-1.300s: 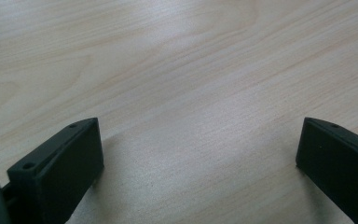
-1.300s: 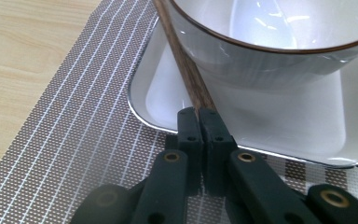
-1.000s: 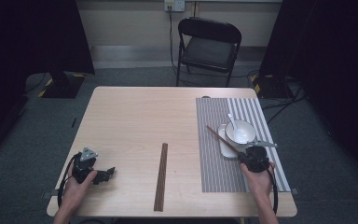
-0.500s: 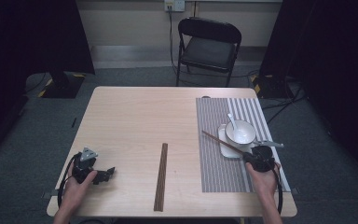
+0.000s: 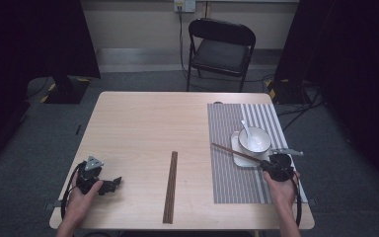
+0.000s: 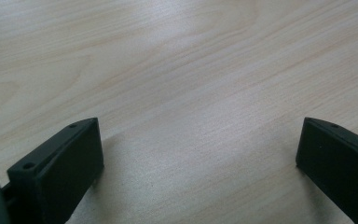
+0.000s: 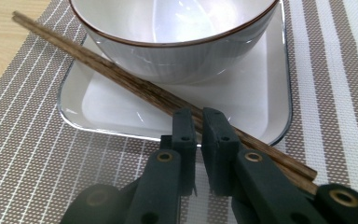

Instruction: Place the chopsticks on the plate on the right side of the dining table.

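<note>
Since a second ago the chopsticks in my right hand-held gripper have swung: their far tips pointed up toward the far left corner of the striped placemat, and now they lie lower and flatter, slanting across the near left edge of the white square plate, with the tips out over the mat to the left of it. That hand has drawn a little nearer to me. My left hand and its hand-held gripper sit where they were, at the near left of the bench.

Seen from the right gripper view, the right hand-held gripper has its jaws almost together, only a thin slit between them, having just eased apart a touch. The pair of chopsticks runs under and between the jaw tips, crossing the plate rim and passing just beside the white bowl; I cannot tell for certain whether the pads press on the wood. A white spoon rests in the bowl.

In the left gripper view the jaws stand wide apart over bare wood, with nothing between them.

A second dark pair of chopsticks lies near the middle of the bench, pointing from near to far, well apart from both hands.
</note>
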`<state>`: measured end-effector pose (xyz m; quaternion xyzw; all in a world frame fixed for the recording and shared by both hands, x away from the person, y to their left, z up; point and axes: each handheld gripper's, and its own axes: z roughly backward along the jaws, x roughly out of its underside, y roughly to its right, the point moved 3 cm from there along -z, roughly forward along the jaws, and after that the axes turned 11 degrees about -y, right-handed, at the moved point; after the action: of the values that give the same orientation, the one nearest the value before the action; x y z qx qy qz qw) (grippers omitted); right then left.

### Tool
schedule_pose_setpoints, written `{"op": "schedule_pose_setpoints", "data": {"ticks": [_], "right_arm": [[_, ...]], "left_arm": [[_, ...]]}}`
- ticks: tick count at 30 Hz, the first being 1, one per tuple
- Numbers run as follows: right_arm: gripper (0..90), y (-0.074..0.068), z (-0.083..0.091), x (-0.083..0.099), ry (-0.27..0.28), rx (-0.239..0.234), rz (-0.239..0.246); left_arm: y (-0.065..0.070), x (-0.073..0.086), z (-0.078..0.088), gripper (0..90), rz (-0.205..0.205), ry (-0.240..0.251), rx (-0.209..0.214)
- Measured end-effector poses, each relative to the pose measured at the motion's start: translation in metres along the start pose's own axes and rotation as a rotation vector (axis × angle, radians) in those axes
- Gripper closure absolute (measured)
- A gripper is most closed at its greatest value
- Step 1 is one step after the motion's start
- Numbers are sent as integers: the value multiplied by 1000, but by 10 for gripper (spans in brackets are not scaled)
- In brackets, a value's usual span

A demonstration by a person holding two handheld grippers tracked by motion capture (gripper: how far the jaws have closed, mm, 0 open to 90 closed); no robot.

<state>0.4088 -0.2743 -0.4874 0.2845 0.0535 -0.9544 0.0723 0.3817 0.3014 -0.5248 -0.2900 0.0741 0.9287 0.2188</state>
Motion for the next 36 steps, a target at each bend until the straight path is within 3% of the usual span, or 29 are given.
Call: {"op": "schedule_pose_setpoints", "data": {"ticks": [12, 36], "right_arm": [[811, 9, -2, -1, 5, 34, -15], [706, 12, -6, -5, 14, 62, -8]], "left_arm": [[0, 0, 0, 0, 1, 1, 0], [0, 0, 0, 0, 1, 1, 1]]}}
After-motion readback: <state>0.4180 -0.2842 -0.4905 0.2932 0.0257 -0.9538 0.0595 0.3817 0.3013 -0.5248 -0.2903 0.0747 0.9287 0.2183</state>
